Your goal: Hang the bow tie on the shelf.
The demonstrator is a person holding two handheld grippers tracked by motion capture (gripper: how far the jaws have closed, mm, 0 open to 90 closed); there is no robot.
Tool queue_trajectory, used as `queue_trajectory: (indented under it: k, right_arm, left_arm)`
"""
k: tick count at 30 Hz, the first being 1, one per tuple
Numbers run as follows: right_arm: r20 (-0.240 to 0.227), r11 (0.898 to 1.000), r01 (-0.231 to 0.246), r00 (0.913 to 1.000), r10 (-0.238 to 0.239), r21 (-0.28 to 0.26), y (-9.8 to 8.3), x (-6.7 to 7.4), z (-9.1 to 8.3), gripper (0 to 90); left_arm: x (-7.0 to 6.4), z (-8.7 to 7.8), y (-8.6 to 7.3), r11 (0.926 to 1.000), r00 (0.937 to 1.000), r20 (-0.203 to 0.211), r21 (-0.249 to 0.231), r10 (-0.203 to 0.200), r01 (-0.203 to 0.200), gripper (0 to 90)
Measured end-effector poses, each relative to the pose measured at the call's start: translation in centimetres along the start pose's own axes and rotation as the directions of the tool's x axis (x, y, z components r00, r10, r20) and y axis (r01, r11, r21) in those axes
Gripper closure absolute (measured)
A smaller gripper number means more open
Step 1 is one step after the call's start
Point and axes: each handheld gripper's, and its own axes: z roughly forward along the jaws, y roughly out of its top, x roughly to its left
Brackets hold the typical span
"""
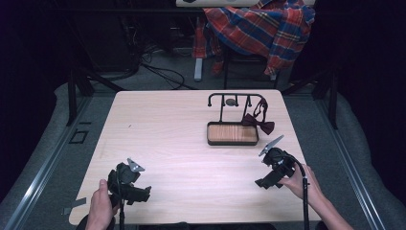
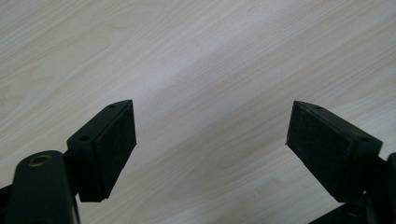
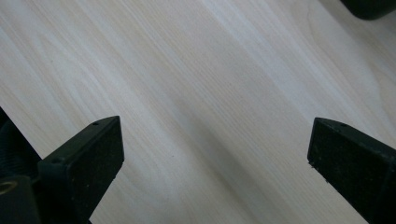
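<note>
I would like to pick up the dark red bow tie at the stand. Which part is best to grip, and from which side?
Probably the centre knot of the bow tie: it is the narrowest part, between two flaring wings. It leans at the right end of the stand, its strap hooked on the rail, so approaching from the open right side with the right gripper, whose jaws stand open, looks simplest.

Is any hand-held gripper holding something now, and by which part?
Nothing is held. The left hand-held gripper and the right hand-held gripper both stand open over the bare table.
</note>
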Motion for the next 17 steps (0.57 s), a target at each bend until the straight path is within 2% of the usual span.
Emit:
queue_trajectory:
  k: [5, 6, 8, 9, 11, 13, 15, 17]
  right_arm:
    - [-0.015, 1.0, -0.014, 0.9998, 0.014, 0.005, -0.6, 0.3, 0.9, 3.1]
    - [-0.003, 0.999, -0.012, 0.9999, 0.013, 0.036, -1.0, 0.4, 1.4, 1.9]
    - [0.0, 0.998, -0.015, 0.9999, 0.015, 0.055, -1.1, 0.2, 1.8, 1.3]
    - [-0.009, 0.996, 0.001, 1.0, 0.0, 0.084, -1.1, 0.0, 1.9, 1.3]
    - [-0.001, 0.997, -0.03, 0.9995, 0.031, 0.075, -1.3, -0.1, 2.4, 1.3]
    - [0.015, 0.995, -0.018, 0.9998, 0.016, 0.094, -1.3, -0.3, 2.5, 1.9]
    - [0.002, 0.996, -0.029, 0.9996, 0.029, 0.088, -1.4, -0.4, 2.6, 3.3]
    - [0.01, 0.995, -0.025, 0.9997, 0.024, 0.094, -1.4, -0.5, 2.5, 4.1]
  left_arm:
    - [0.0, 0.0, 0.0, 1.0, 1.0, 0.005, 0.0, 0.002, -0.002, 16.0]
    - [0.0, -0.1, 0.0, 1.0, 1.0, 0.005, -0.001, 0.003, -0.003, 16.0]
    - [0.0, -0.1, 0.0, 1.0, 1.0, 0.006, -0.002, 0.002, -0.002, 16.0]
    - [0.0, -0.1, 0.0, 1.0, 1.0, 0.005, -0.001, 0.002, -0.002, 16.0]
    - [0.0, -0.1, 0.0, 1.0, 1.0, 0.006, 0.001, 0.003, -0.003, 16.0]
    - [0.0, 0.0, 0.0, 1.0, 1.0, 0.004, -0.003, 0.002, -0.002, 16.0]
    - [0.0, 0.0, 0.0, 1.0, 1.0, 0.003, -0.004, 0.003, -0.003, 16.0]
    - [0.0, 0.0, 0.1, 1.0, 1.0, 0.002, -0.002, 0.004, -0.004, 16.0]
